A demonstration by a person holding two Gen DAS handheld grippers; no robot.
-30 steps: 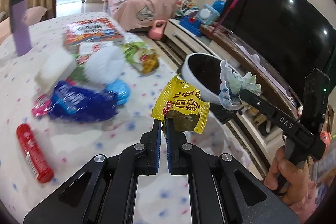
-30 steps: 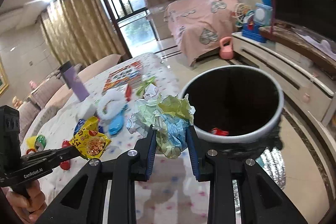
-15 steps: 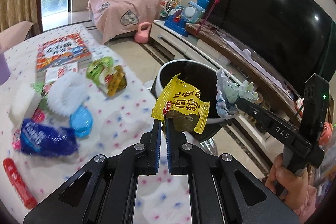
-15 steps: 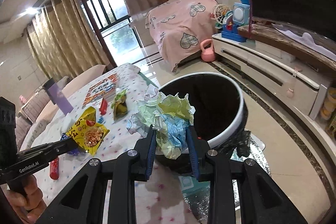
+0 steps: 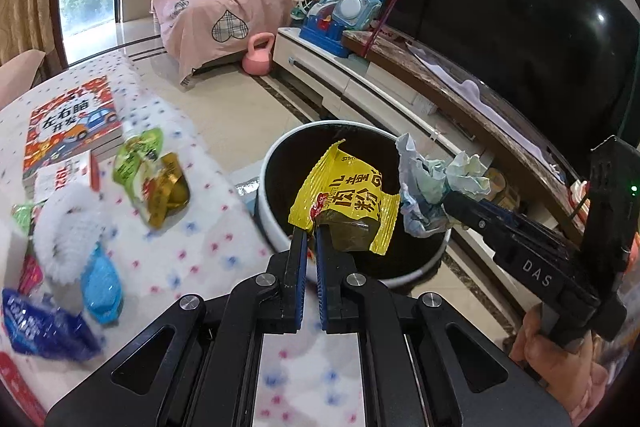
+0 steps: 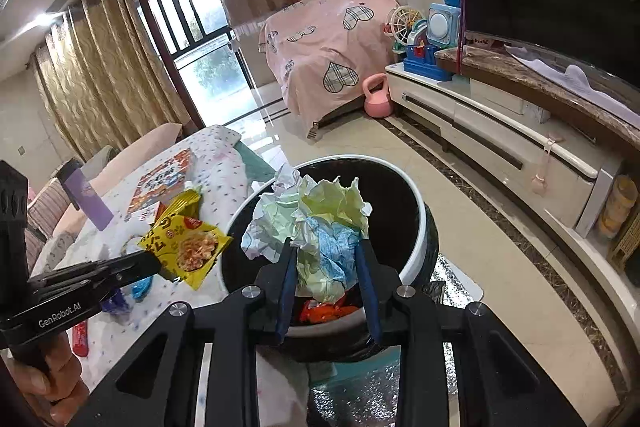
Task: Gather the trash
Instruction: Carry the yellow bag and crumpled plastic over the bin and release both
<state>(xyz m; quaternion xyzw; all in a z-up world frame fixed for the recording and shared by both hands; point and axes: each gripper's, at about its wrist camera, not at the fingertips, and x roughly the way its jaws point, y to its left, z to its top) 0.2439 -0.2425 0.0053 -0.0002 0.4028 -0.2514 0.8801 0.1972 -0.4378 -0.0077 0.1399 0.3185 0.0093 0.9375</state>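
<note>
I am holding the left tool (image 5: 311, 235) clenched on a corner of the yellow snack wrapper (image 5: 345, 199), which is hanging over the near rim of the black bin (image 5: 268, 227). My right tool (image 6: 326, 247) is gripping the crumpled paper wad (image 6: 316, 223) above the bin's open mouth, clear of its white rim. The bin is standing just off the worktop (image 5: 192, 239) edge, with open floor (image 6: 492, 247) running between it and the TV cabinet (image 6: 492, 135).

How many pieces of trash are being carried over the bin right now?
2: a yellow wrapper pinched in the left gripper, and a paper wad in the right gripper. More trash lies on the table.
</note>
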